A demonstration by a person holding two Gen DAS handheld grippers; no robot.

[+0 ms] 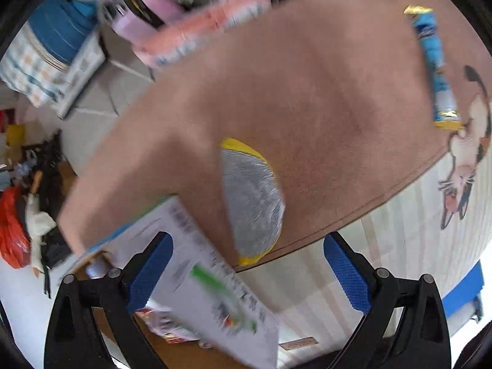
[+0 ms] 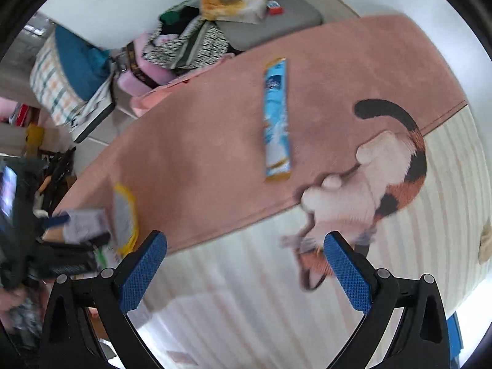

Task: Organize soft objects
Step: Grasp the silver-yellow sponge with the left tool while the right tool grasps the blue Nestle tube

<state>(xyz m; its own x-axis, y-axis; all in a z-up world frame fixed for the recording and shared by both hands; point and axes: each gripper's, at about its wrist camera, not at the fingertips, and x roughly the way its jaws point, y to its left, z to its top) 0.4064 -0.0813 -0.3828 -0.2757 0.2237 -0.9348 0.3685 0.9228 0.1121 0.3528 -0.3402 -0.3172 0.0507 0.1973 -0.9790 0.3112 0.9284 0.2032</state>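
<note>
A silver pouch with a yellow rim (image 1: 252,203) lies on the pink part of a rug (image 1: 307,92); it also shows in the right wrist view (image 2: 124,215). A long blue and gold packet (image 1: 436,67) lies farther off on the rug, and shows in the right wrist view (image 2: 276,120). A white pack with green print (image 1: 212,279) lies blurred between the fingers of my left gripper (image 1: 249,276), whose jaws stand wide apart. My right gripper (image 2: 246,273) is open and empty above the striped cream part of the rug (image 2: 246,292).
The rug carries a calico cat picture (image 2: 378,184). Folded pink and patterned textiles (image 2: 172,52), a blue cushion on a checked one (image 2: 77,58) and a grey seat with clutter (image 2: 261,15) stand beyond the rug. Bags and clutter (image 1: 18,224) lie at the left.
</note>
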